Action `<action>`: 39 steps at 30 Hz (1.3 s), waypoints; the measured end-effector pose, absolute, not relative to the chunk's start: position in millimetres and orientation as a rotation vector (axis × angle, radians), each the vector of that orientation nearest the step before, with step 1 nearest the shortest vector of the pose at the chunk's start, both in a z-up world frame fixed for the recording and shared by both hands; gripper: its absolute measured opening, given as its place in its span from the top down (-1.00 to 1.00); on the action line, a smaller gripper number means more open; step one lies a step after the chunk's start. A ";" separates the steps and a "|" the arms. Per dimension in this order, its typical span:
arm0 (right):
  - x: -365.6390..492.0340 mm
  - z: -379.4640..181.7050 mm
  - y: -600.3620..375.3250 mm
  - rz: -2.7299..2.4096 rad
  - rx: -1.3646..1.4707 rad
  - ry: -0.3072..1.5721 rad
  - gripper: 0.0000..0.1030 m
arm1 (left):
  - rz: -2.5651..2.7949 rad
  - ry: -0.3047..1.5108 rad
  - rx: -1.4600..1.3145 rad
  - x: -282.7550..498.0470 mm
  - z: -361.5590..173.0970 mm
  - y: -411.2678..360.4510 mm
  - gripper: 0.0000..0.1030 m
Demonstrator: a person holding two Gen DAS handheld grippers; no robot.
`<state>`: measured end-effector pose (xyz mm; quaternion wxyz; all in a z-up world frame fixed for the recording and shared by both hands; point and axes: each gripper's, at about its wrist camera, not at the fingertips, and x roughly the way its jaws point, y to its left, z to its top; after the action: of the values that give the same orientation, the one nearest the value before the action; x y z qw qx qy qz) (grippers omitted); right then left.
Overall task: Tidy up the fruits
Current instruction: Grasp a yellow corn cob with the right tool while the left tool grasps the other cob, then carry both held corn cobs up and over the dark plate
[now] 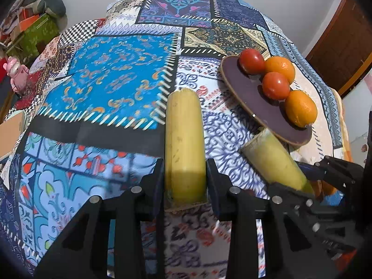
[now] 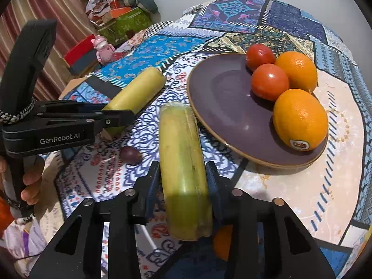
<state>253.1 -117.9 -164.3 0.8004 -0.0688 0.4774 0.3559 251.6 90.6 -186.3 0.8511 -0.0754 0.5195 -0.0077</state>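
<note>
My left gripper (image 1: 185, 166) is shut on a yellow-green cane-like fruit piece (image 1: 183, 127), pads pressing both its sides near the lower end. My right gripper (image 2: 182, 166) is shut on a second such piece (image 2: 179, 127), which points at the rim of a purple plate (image 2: 223, 107). The plate holds two tomatoes (image 2: 269, 81) and two oranges (image 2: 300, 118) along its far-right side. The right wrist view shows the left gripper (image 2: 121, 116) at left with its piece (image 2: 137, 90) tilted over the cloth. In the left wrist view the right gripper (image 1: 302, 179) holds its piece (image 1: 272, 155) beside the plate (image 1: 253, 97).
A patchwork cloth (image 1: 104, 81) covers the round table. A small dark purple fruit (image 2: 130, 154) lies on it between the grippers, and another orange (image 2: 222, 241) shows under the right gripper. A pink toy (image 2: 102, 47), boxes and clutter stand beyond the table's far-left edge.
</note>
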 end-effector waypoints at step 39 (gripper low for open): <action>253.1 -141.7 -107.6 0.766 -0.170 0.956 0.34 | -0.044 1.045 -0.079 212.1 -175.4 85.4 0.34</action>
<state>253.1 -107.6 -141.7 0.8148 -0.0796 0.4480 0.3591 212.1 85.4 -175.4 0.8656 -0.0377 0.4988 -0.0211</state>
